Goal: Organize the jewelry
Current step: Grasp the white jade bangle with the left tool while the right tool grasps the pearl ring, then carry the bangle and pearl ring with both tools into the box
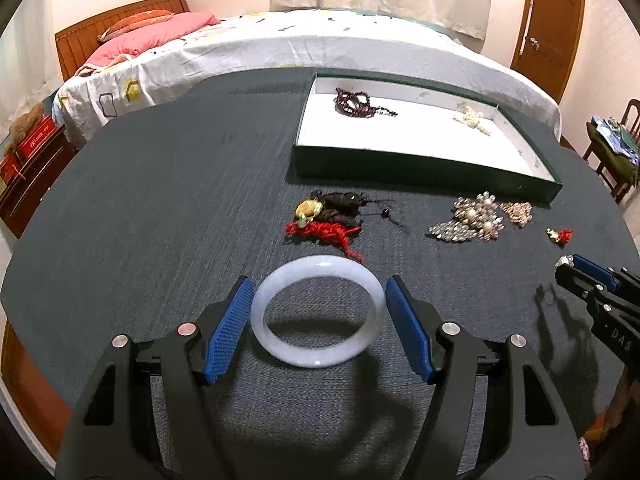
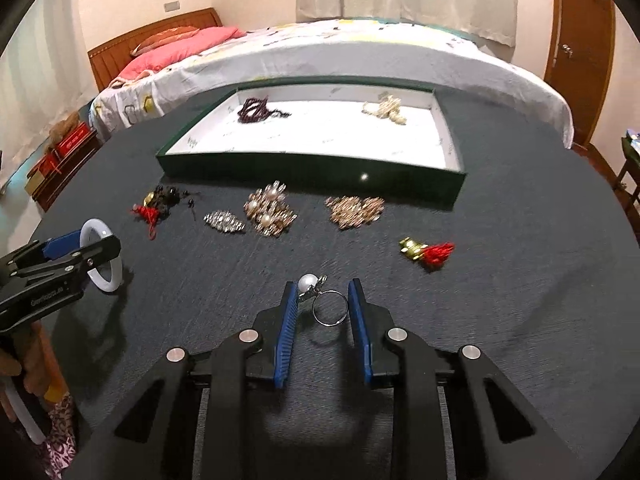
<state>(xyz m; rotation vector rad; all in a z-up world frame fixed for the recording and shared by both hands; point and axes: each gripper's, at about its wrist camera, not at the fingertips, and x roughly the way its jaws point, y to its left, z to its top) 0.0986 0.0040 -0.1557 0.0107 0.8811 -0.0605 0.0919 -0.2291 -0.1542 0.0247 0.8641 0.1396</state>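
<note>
A white jade bangle [image 1: 316, 361] hangs a little above the dark table, casting a shadow, with my left gripper [image 1: 319, 286] shut on its two sides. From the right wrist view the same bangle [image 2: 110, 280] sits tilted in the left gripper [image 2: 98, 242]. My right gripper [image 2: 322, 286] is shut on a silver pearl ring [image 2: 306, 281], raised slightly off the cloth. In the left wrist view the right gripper [image 1: 568, 266] shows at the right edge. The green tray [image 1: 400, 168] with a white floor lies beyond, holding a dark red bead strand [image 1: 354, 102] and a cream pearl piece [image 1: 472, 118].
Loose pieces lie in front of the tray [image 2: 320, 172]: a red and black cord bundle with a gold charm [image 1: 320, 228], rhinestone and pearl brooches [image 2: 270, 210], a coppery cluster [image 2: 354, 210], a gold charm with a red tassel [image 2: 426, 250]. A bed stands behind the table.
</note>
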